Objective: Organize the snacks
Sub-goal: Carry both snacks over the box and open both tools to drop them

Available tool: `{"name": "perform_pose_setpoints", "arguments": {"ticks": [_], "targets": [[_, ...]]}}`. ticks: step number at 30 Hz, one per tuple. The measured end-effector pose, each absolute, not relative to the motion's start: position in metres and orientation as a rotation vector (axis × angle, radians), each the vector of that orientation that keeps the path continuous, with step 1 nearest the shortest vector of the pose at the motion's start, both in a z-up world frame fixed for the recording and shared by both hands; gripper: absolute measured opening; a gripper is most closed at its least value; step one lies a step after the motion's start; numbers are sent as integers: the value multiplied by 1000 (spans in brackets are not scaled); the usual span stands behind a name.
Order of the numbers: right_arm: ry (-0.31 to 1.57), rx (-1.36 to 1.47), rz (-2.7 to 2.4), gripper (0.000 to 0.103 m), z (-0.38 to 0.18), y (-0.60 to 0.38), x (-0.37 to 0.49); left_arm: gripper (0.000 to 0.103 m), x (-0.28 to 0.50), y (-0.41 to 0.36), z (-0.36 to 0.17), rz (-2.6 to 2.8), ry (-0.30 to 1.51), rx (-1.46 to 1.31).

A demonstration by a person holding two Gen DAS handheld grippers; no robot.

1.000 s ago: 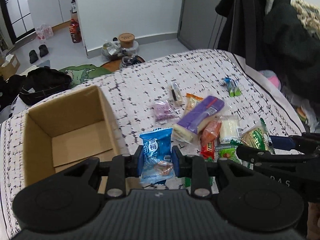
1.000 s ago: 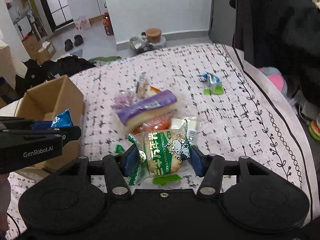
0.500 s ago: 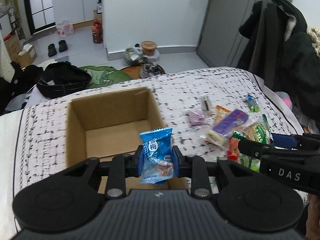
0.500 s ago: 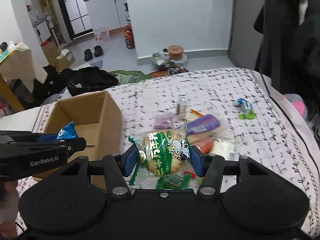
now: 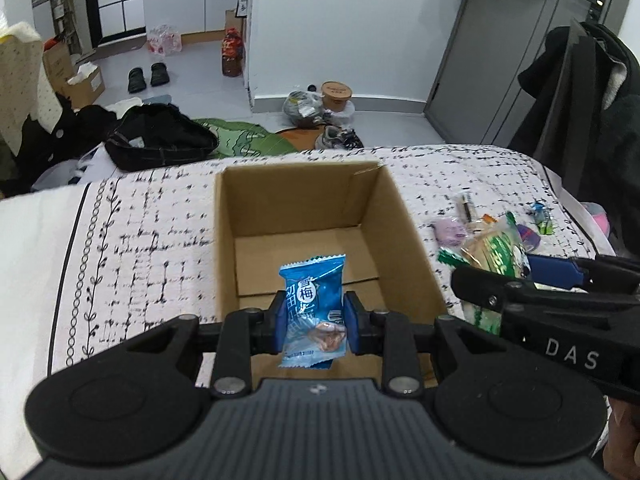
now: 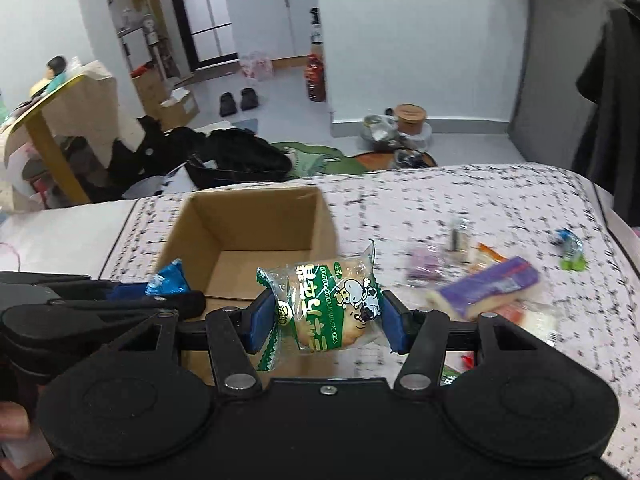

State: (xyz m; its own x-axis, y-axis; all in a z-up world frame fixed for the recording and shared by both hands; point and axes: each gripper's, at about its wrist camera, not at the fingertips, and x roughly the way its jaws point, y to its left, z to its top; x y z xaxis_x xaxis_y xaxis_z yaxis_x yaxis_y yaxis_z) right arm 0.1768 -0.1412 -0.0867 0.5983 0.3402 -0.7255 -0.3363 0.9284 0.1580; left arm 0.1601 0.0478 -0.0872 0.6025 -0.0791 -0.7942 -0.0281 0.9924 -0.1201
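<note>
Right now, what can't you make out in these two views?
- Snack pile, right wrist view: blurred, labels unreadable.
- Box floor nearest the camera, left wrist view: hidden behind the blue packet and left claw.
- Green packet, left wrist view: partly covered by the right claw.

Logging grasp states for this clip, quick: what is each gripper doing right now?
Left gripper: closed on the blue snack packet.
Right gripper: closed on the green bun packet.
</note>
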Motion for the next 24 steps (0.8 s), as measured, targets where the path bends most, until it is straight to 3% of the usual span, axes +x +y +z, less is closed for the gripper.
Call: {"name": "perform_pose_setpoints", "arguments": {"ticks": [18, 24], "targets": [[876, 59, 464, 55, -100, -109, 185, 29, 160, 73, -116, -14, 956, -167], [876, 137, 481, 65, -94, -117, 186, 40, 155, 74, -102, -1, 934, -163]]}}
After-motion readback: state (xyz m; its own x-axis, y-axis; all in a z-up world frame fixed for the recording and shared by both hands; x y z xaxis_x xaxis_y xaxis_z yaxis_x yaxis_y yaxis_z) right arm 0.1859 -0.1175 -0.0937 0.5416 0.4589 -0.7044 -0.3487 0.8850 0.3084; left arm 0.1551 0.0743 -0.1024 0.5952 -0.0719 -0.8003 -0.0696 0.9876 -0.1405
